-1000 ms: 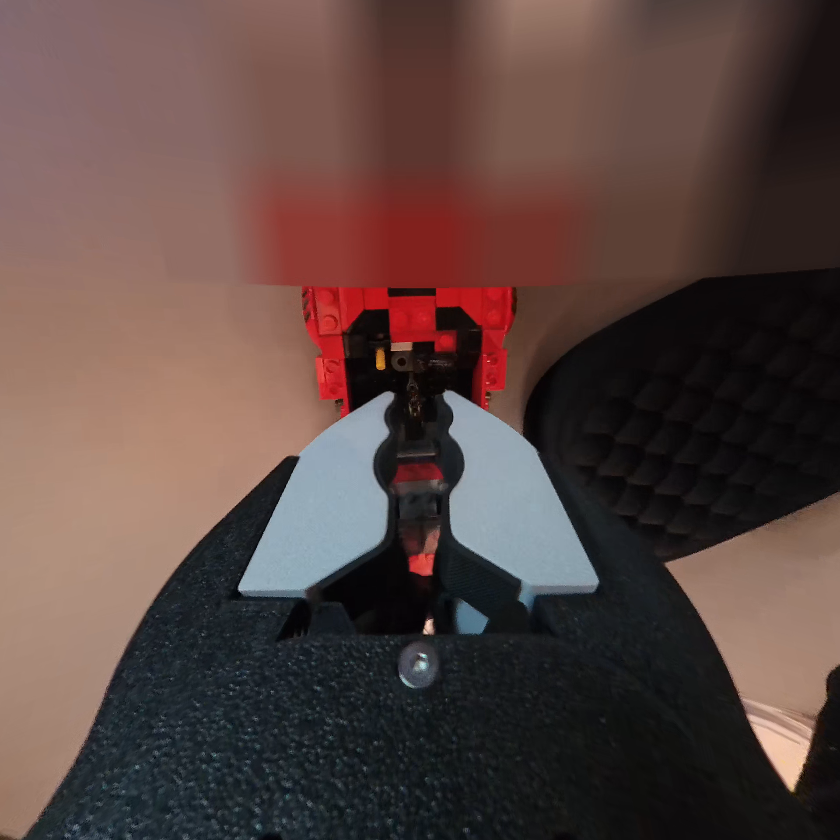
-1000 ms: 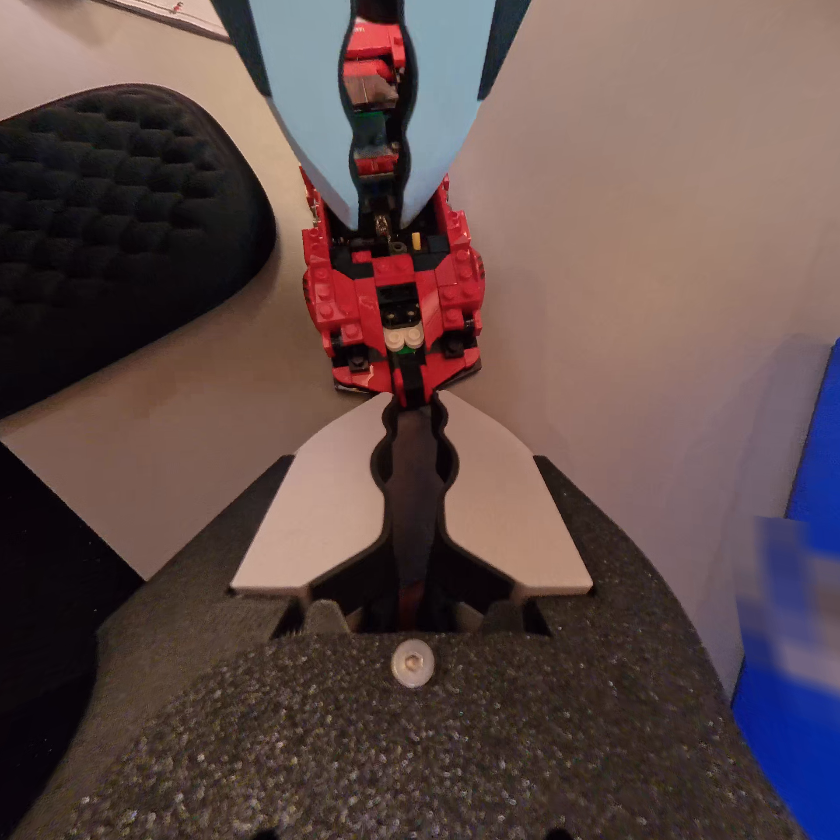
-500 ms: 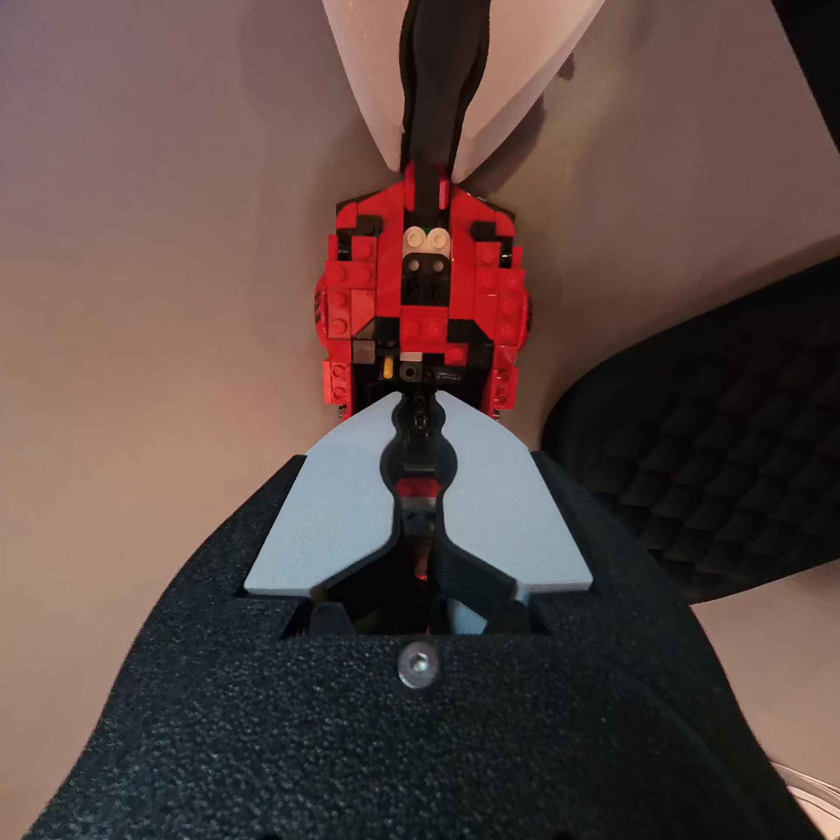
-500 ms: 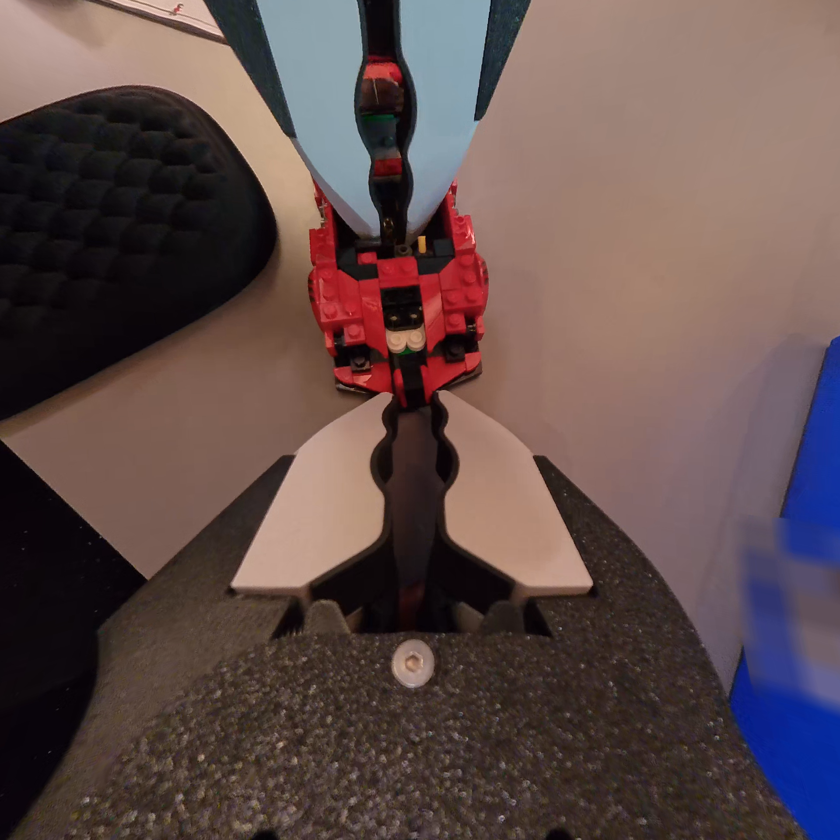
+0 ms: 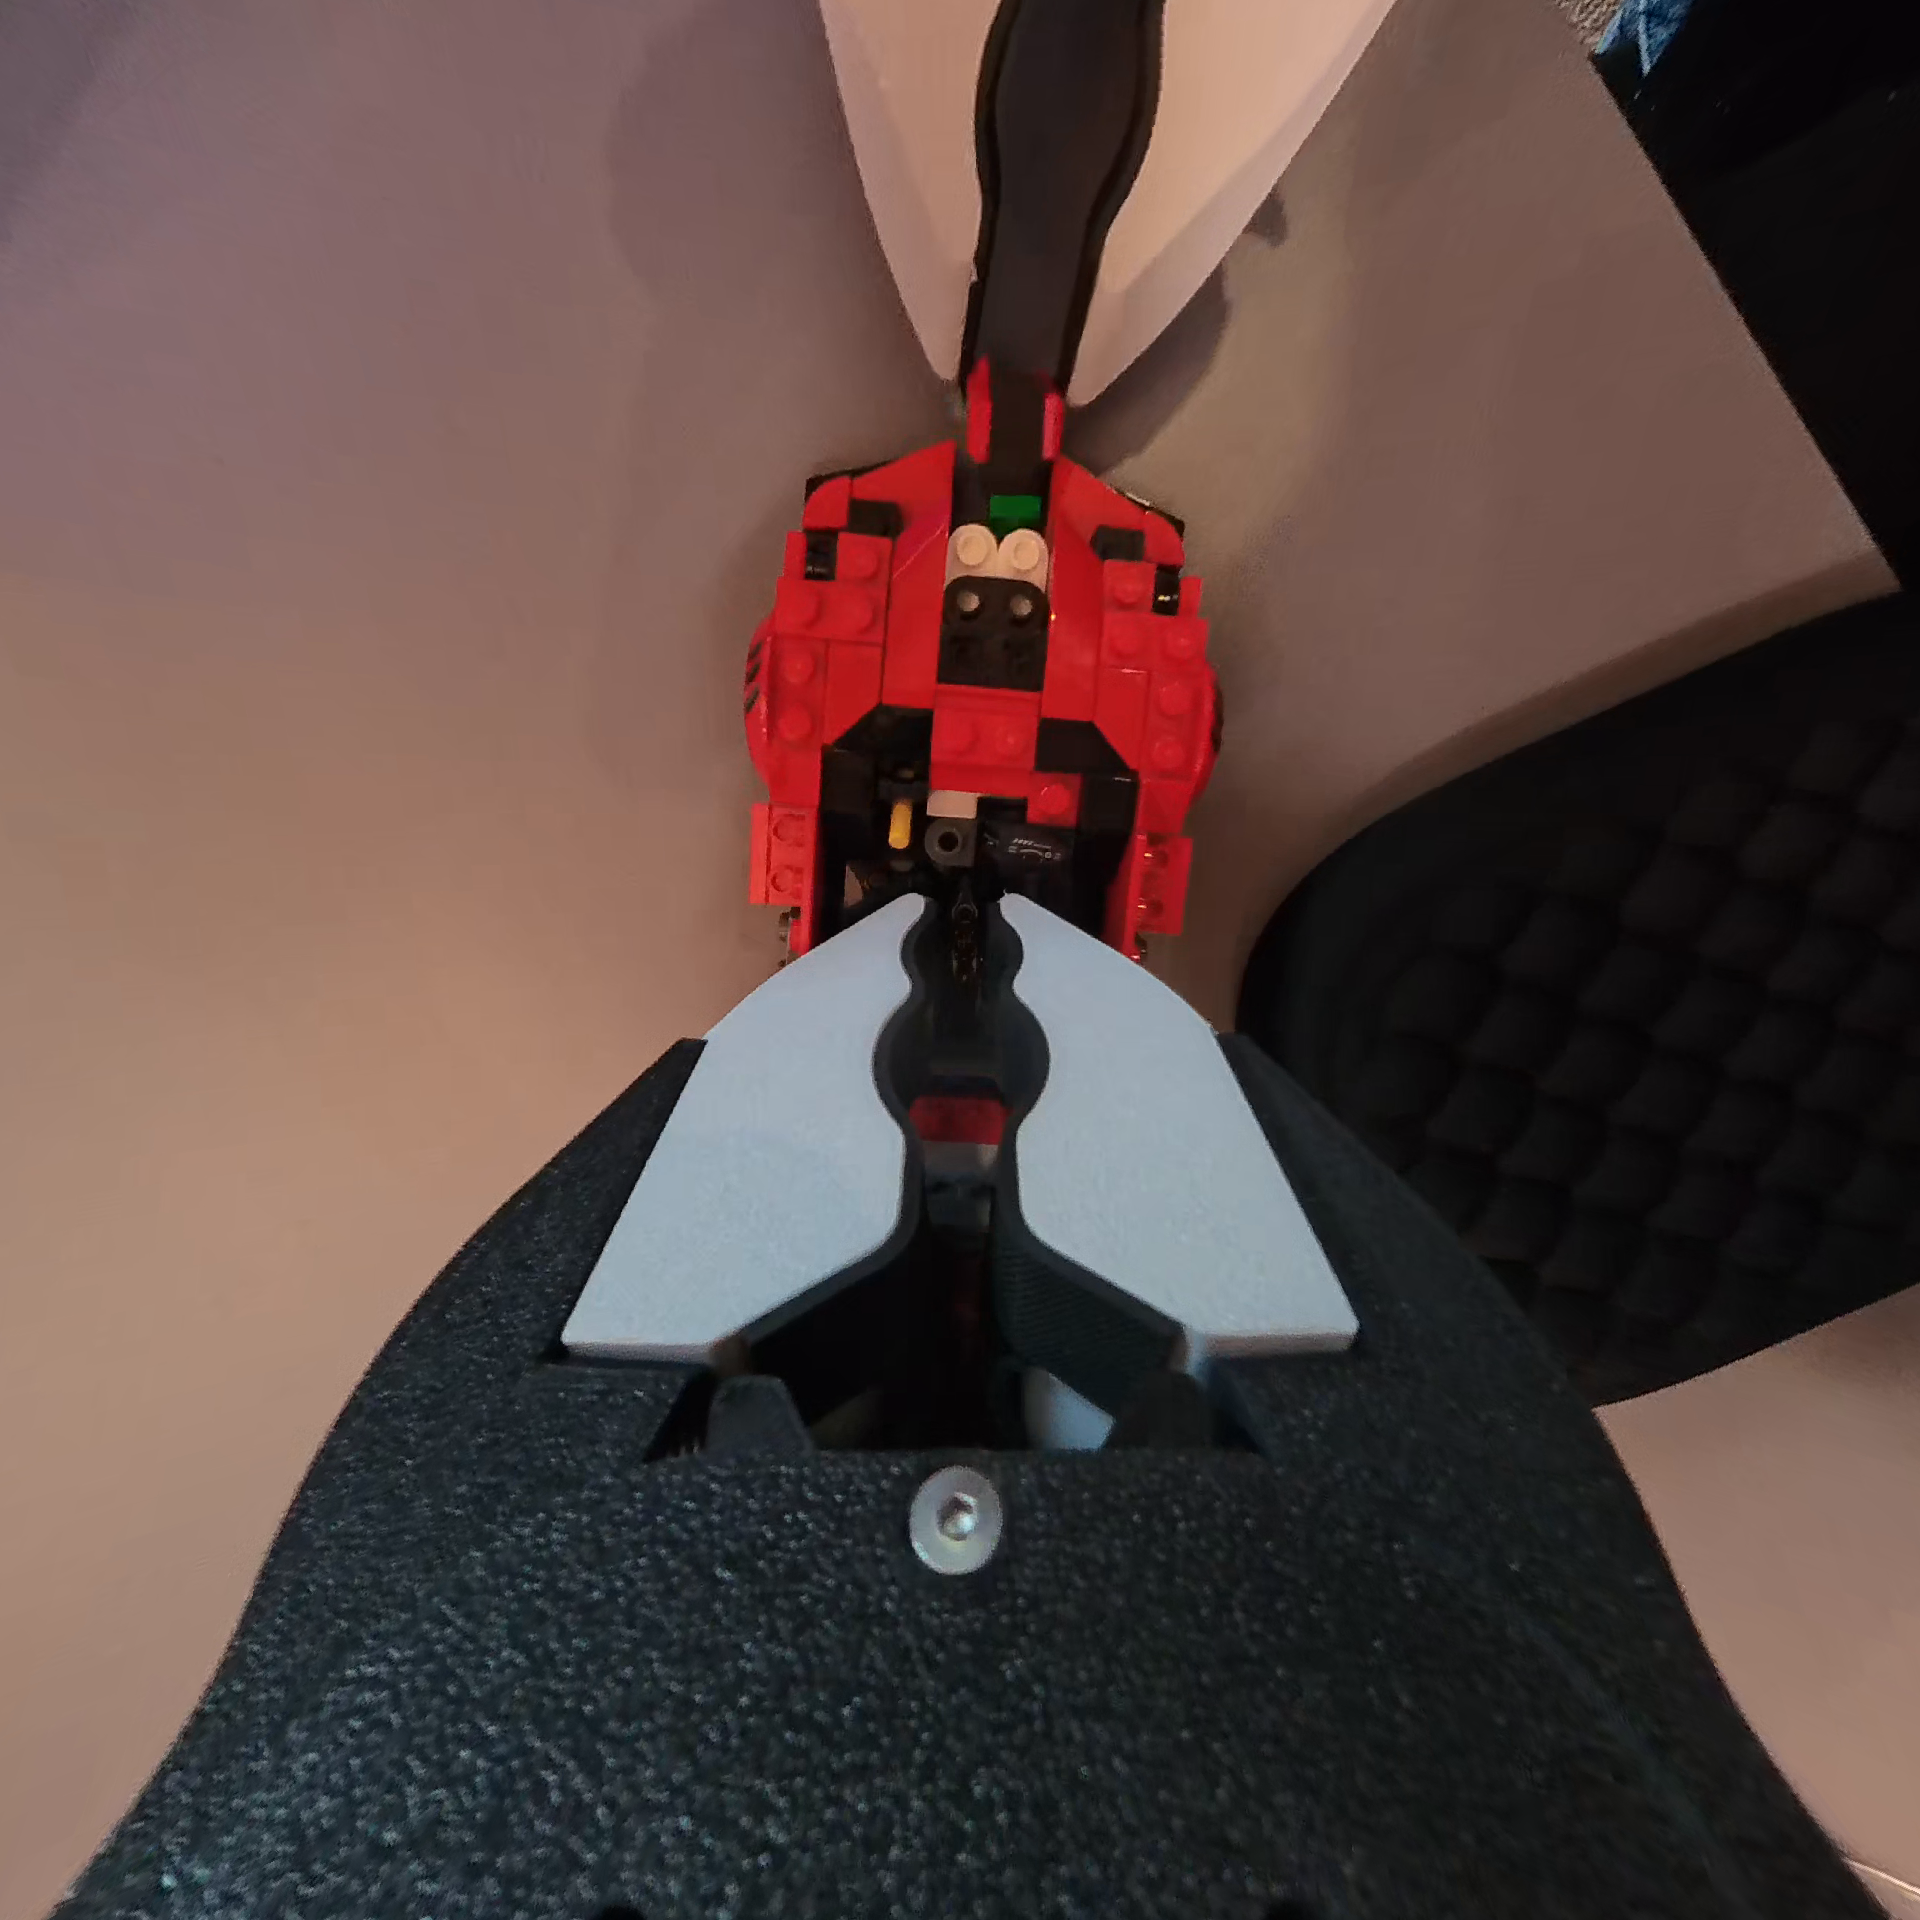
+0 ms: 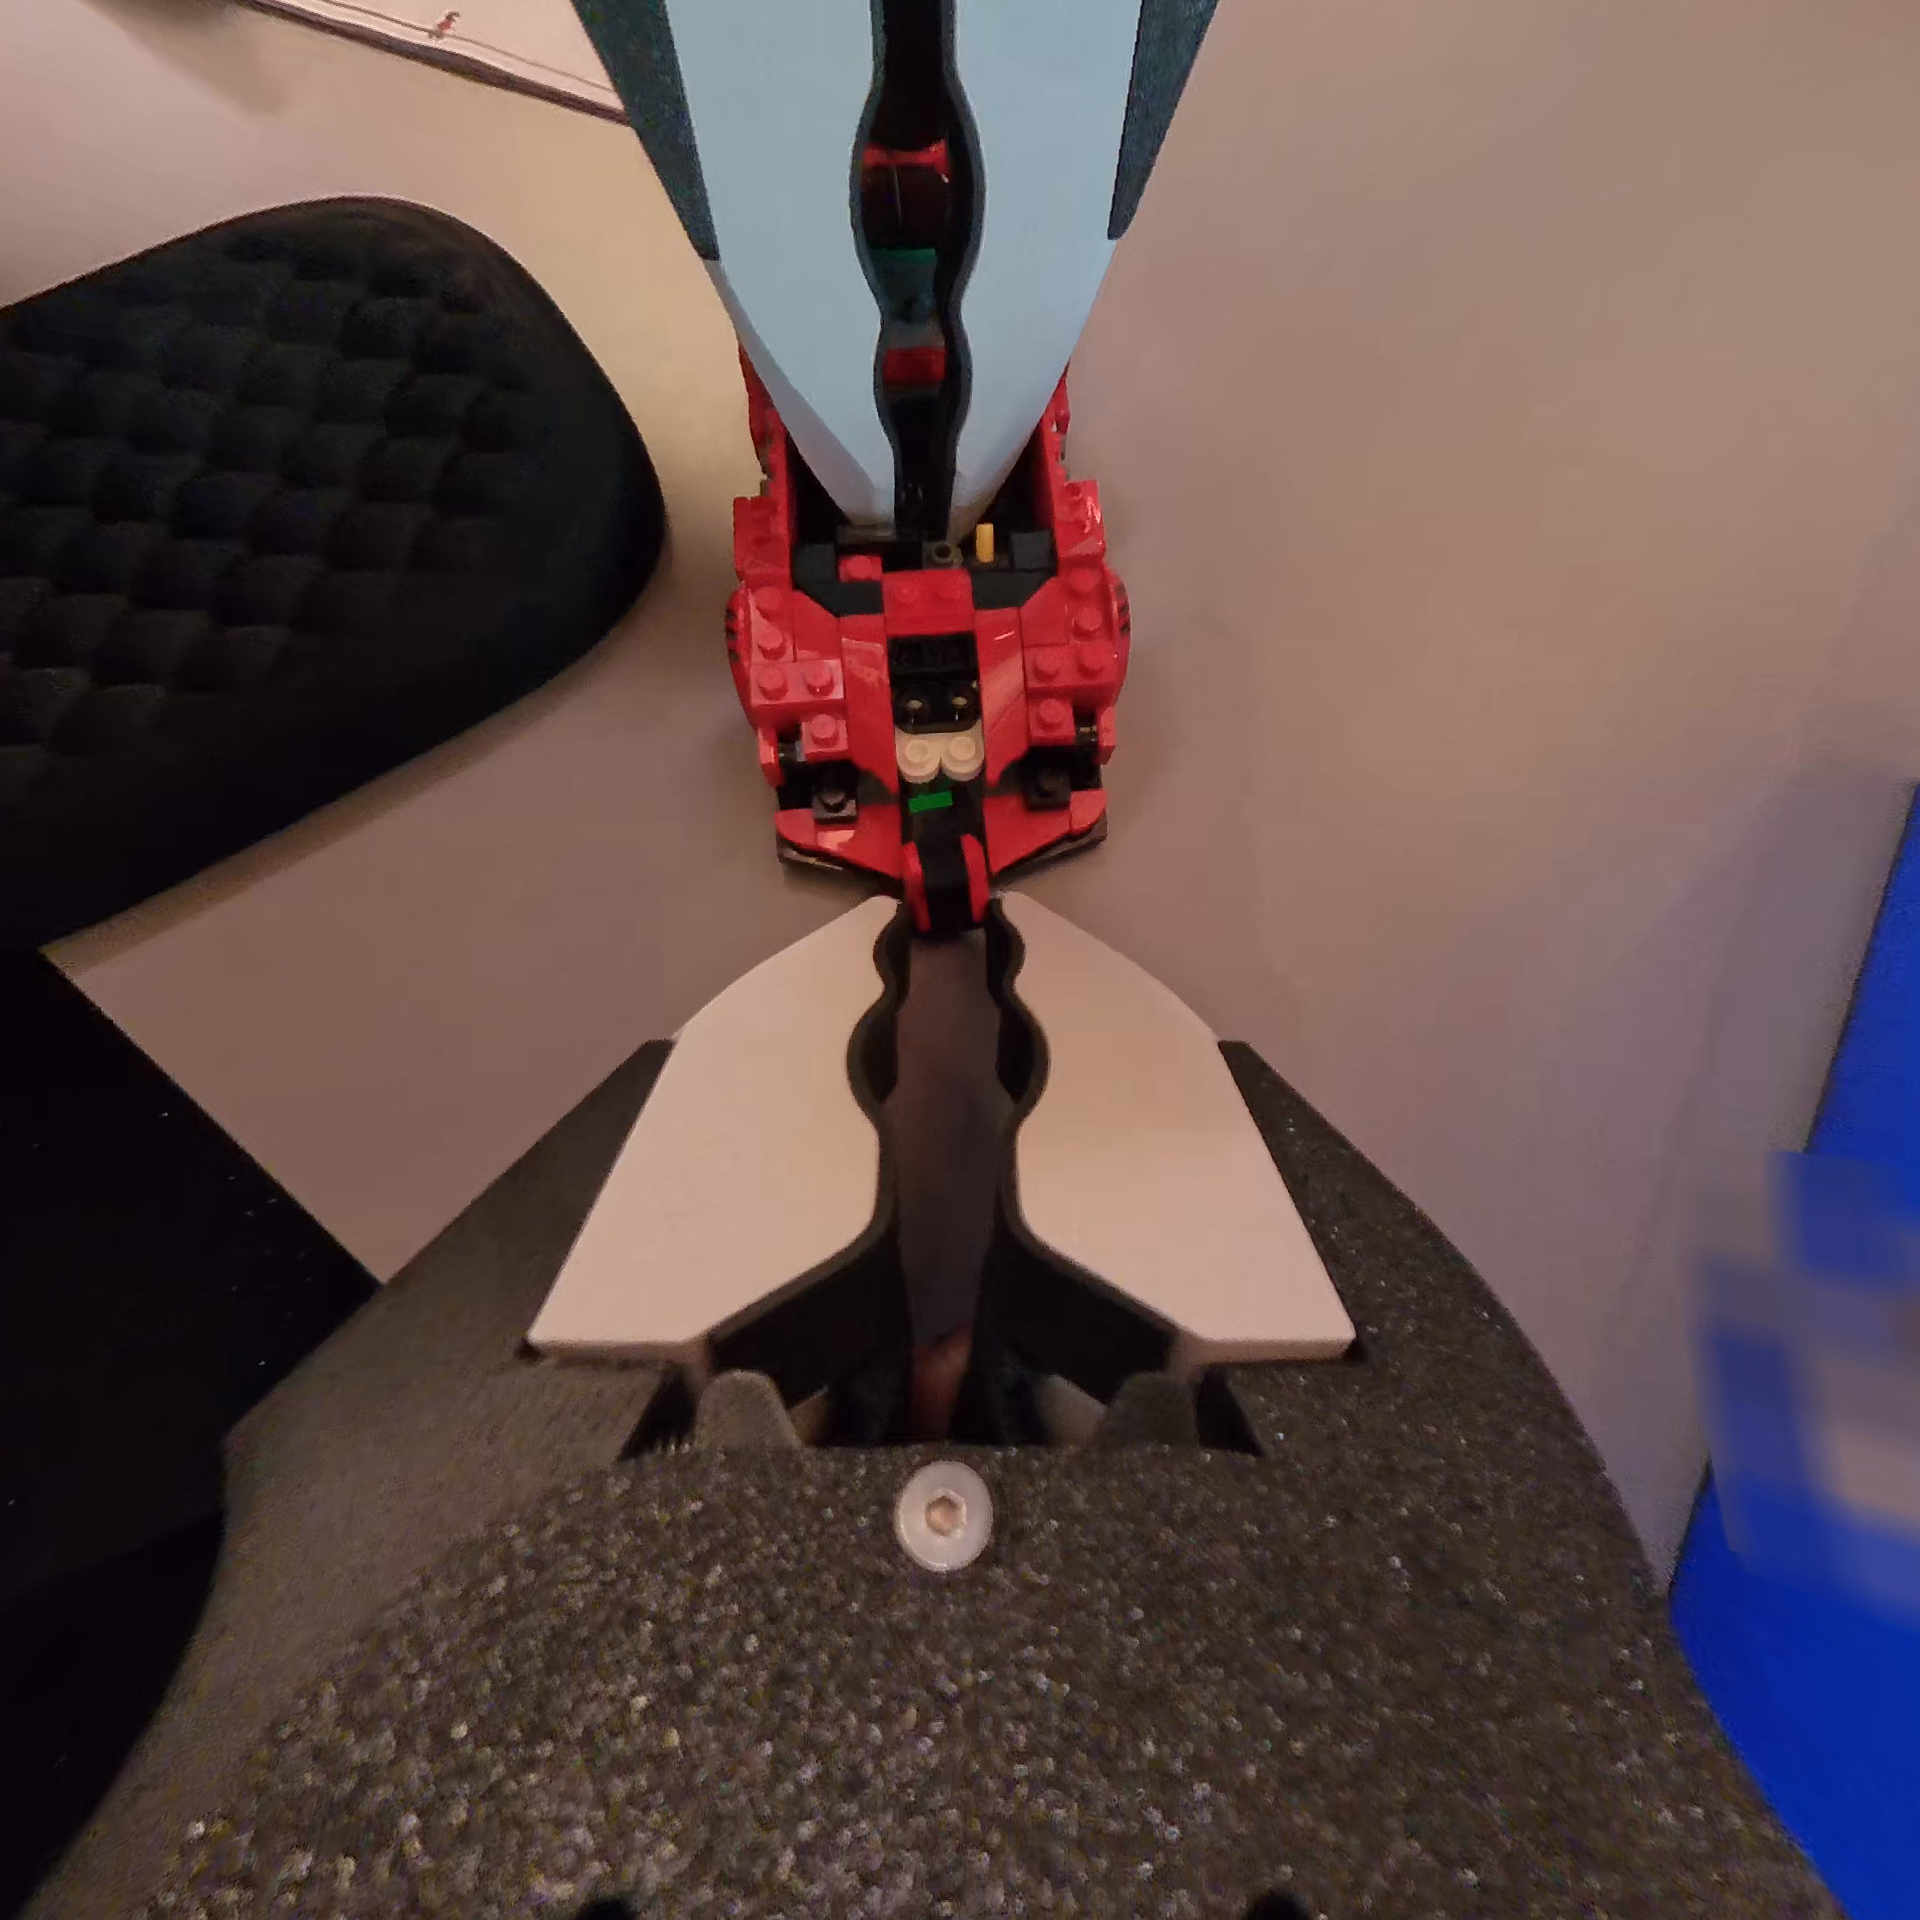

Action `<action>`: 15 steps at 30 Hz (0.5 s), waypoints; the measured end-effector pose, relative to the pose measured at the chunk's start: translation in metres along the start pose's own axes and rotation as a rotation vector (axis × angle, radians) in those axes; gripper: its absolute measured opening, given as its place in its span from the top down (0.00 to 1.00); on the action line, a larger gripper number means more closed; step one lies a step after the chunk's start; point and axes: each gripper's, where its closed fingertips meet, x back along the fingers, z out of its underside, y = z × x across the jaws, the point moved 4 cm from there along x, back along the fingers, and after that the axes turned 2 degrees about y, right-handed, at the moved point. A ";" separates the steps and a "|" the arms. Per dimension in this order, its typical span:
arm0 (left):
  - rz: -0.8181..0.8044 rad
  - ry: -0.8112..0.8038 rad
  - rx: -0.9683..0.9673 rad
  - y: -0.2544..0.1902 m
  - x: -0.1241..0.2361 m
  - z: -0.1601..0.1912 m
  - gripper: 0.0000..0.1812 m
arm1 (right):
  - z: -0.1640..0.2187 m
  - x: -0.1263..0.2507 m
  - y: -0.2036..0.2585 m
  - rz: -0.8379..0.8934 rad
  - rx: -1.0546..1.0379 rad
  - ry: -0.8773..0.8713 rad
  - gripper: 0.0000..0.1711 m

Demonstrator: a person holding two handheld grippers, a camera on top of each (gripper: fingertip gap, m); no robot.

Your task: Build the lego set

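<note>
1. Since half a second ago, the small red-and-black piece is sitting a little clear of the nose of the red lego car, and a green stud is showing behind it where the piece covered it earlier; the left gripper is still clamped on the car.
2. To the left of the right gripper's fingers, a black dimpled pad is lying on the pale table, apart from the car.
3. The left gripper is closing its jaws nearly together around the car's rear section, with red and grey bricks showing in the narrow gap between its fingers.
4. The car is sitting straight ahead of the left gripper, nose pointing away, resting on the table.
5. The right gripper is pinching the red-and-black piece at its very fingertips, jaws almost shut, just in front of the car's nose.
6. To the right of the right gripper, a blue object is standing at the picture's edge.
</note>
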 end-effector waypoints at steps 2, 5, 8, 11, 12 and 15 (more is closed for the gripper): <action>0.009 0.001 0.005 0.000 0.000 0.000 0.96 | 0.000 0.002 0.000 0.005 0.006 0.005 0.92; 0.016 -0.010 0.013 0.000 0.000 -0.002 0.96 | -0.001 0.004 0.001 0.002 0.005 0.002 0.92; 0.026 -0.023 0.012 -0.001 -0.001 -0.004 0.96 | 0.001 0.002 0.001 0.007 0.011 0.021 0.92; 0.025 -0.019 0.011 -0.001 -0.002 -0.004 0.96 | 0.003 0.002 0.003 0.015 0.029 0.044 0.92; 0.022 -0.018 0.009 -0.001 -0.002 -0.005 0.96 | 0.003 0.003 0.003 0.015 0.031 0.049 0.92; 0.017 -0.022 0.003 -0.001 -0.003 -0.005 0.96 | 0.003 0.003 0.004 0.016 0.040 0.062 0.92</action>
